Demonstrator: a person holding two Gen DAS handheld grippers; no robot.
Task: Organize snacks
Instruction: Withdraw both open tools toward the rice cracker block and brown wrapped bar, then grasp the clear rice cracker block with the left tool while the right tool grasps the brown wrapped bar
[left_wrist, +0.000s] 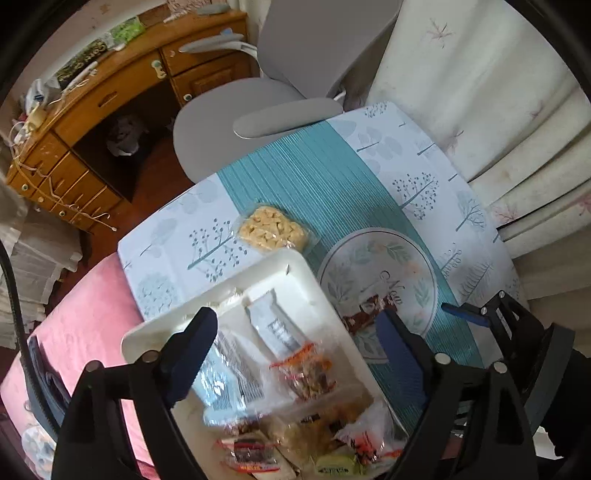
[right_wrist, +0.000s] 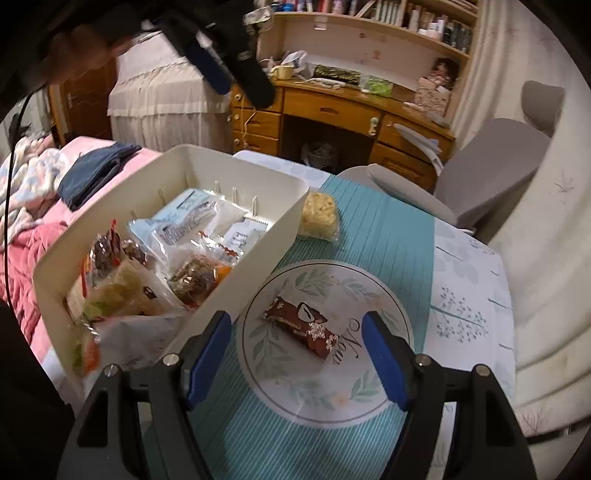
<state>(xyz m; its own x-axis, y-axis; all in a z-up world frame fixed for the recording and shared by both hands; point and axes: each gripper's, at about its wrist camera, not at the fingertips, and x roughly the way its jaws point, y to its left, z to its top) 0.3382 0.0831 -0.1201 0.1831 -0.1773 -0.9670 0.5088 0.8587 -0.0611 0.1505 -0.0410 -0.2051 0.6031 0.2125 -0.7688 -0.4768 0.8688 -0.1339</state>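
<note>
A white bin (right_wrist: 255, 232) full of wrapped snacks stands on the table's left side; it also shows in the left wrist view (left_wrist: 299, 273). A brown chocolate bar (right_wrist: 301, 326) lies on a floral plate (right_wrist: 280, 380), also seen partly in the left wrist view (left_wrist: 364, 315). A pale yellow cracker pack (right_wrist: 319, 216) lies on the teal runner beyond the bin, also in the left wrist view (left_wrist: 271, 227). My left gripper (left_wrist: 295, 343) is open and empty above the bin. My right gripper (right_wrist: 295, 354) is open and empty just in front of the plate.
A grey office chair (right_wrist: 480, 177) stands at the table's far side, a wooden desk (right_wrist: 332, 107) behind it. A pink bed (right_wrist: 44, 206) with clothes lies left of the table. Curtains (left_wrist: 498, 92) hang to the right. The left gripper shows at the top of the right wrist view (right_wrist: 229, 59).
</note>
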